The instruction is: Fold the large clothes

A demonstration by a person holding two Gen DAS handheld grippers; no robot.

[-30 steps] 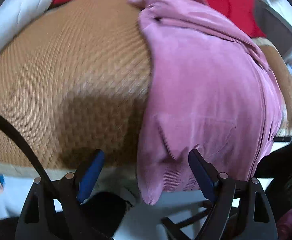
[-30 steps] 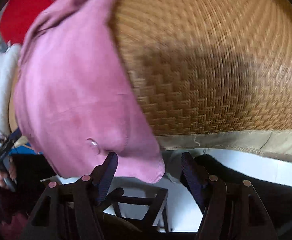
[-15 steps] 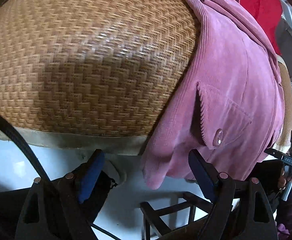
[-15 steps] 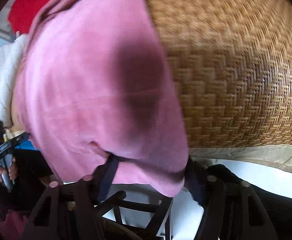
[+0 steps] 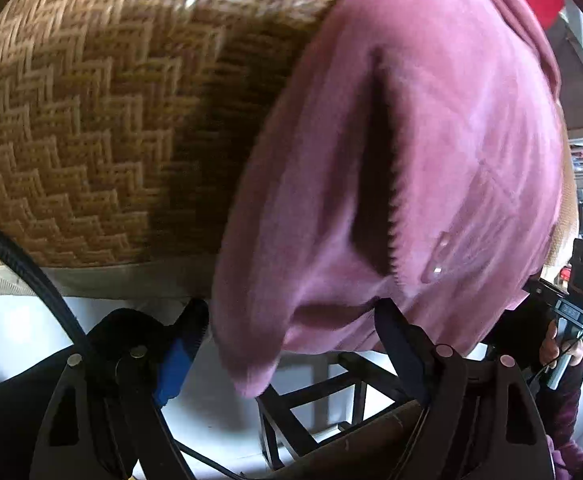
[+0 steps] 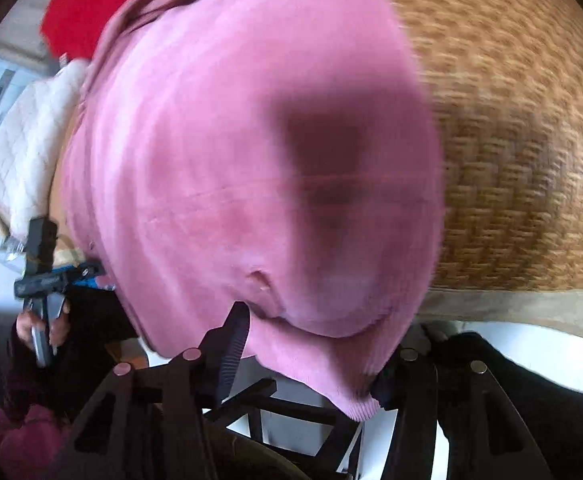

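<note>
Since the earlier frames both grippers have closed in on the near hem of the pink corduroy garment (image 5: 431, 152), so that cloth which lay ahead of the jaws now hangs down between them. The garment is spread over the woven mat (image 5: 91, 120) with its near edge drooping over the mat's fabric-bound border, toward both cameras. On the left gripper (image 5: 287, 320) the jaws stand wide apart: a hanging corner of hem sits in the gap, the right-hand finger touching or just under the fabric, the blue-padded finger just clear of it on the other side. On the right gripper (image 6: 311, 356) the jaws are also wide apart, with the ribbed hem corner dropping between them; the far finger looks buried against the cloth, though blur makes contact hard to confirm. Neither pair has pinched anything yet. The step in hand seems to be taking the hem at two points, ready to carry it away from the jaws for a fold. To do it well, push each gripper far enough that a full fold of hem, not only the dangling tip, lies between the pads, then close both together and at matching heights, catching every layer so that the edge lifts level and the pocket flap (image 5: 375, 160) does not bunch.
</note>
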